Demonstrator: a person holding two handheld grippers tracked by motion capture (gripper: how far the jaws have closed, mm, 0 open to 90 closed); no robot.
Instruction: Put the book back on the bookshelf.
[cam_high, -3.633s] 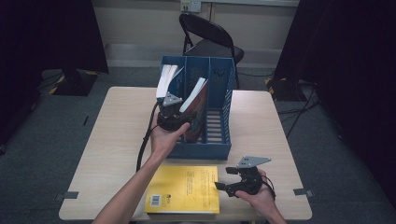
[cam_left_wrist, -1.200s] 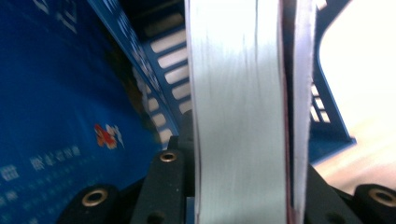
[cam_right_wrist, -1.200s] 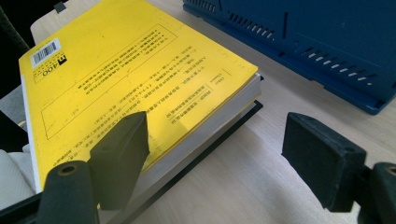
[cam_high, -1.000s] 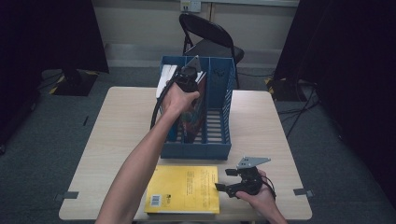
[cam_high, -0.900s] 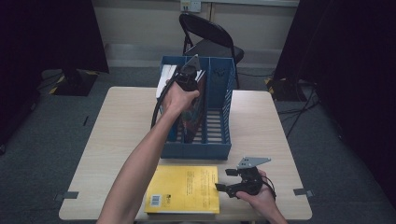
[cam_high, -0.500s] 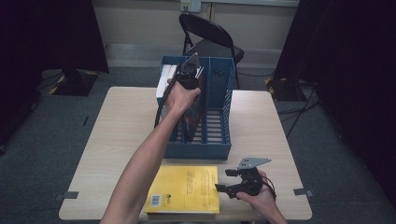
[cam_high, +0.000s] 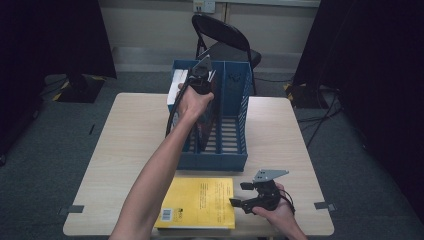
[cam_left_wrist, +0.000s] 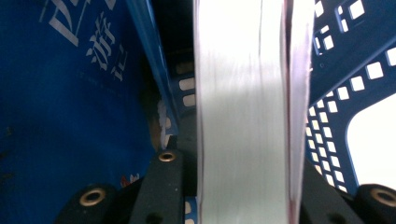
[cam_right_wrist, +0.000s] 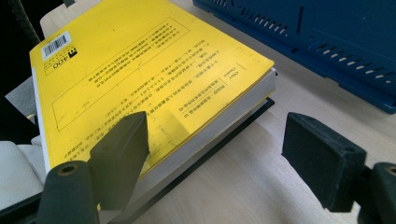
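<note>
Left tongs (cam_high: 201, 80) clamp a thick book (cam_left_wrist: 243, 112), standing upright in the blue file rack's (cam_high: 235, 150) middle slot. Yellow book (cam_high: 200, 202) lies flat at surface (cam_high: 125, 130) front edge. Right tongs (cam_high: 250, 195) gape empty, just beside it.

Thick book (cam_left_wrist: 240, 116) upright, apparently inside blue rack (cam_high: 235, 155)

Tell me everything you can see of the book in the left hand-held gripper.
The book stands on edge inside the blue file rack, its thick block of white pages facing the left gripper view, a thin dark-red cover edge beside them. The left hand-held gripper clamps it from above; a blue divider stands beside it.
</note>
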